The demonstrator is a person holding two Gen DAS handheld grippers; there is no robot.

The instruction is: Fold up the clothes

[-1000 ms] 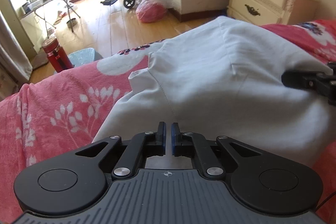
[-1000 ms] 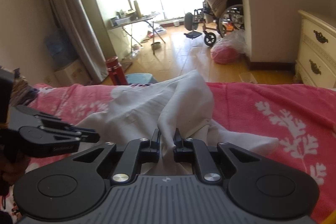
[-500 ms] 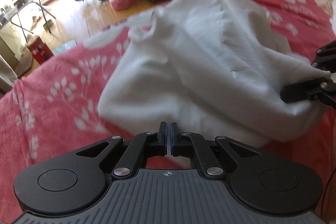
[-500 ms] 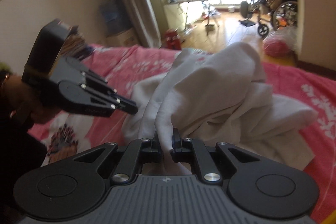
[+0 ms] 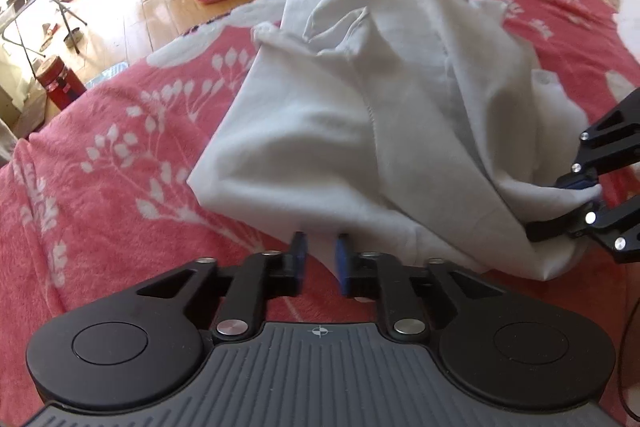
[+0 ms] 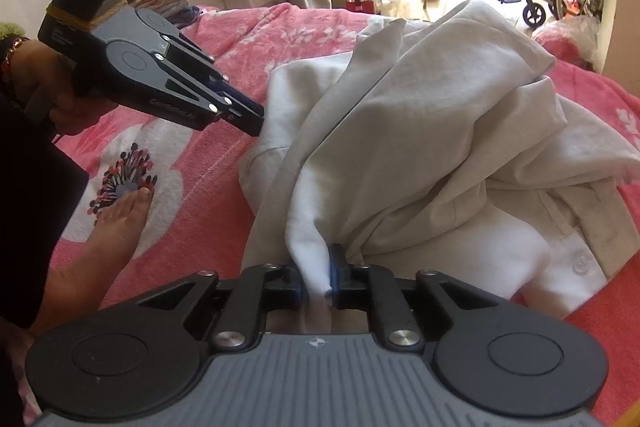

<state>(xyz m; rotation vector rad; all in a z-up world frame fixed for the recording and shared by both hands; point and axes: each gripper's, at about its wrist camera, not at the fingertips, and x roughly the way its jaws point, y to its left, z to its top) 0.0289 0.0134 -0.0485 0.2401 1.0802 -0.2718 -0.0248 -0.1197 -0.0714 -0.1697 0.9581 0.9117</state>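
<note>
Pink floral fleece blanket [image 5: 100, 131] is covering the bed under me. Crumpled pale grey cotton garment [image 5: 360, 115] is lying bunched on it, one edge lifting toward my right. My right gripper [image 6: 318, 277] is pinching a fold of that garment. My left gripper [image 5: 320, 259] is hovering just beside the near hem, jaws standing apart, gripping nothing.

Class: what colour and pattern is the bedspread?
Pink-red bedspread with white leaf sprigs; left wrist view.
</note>
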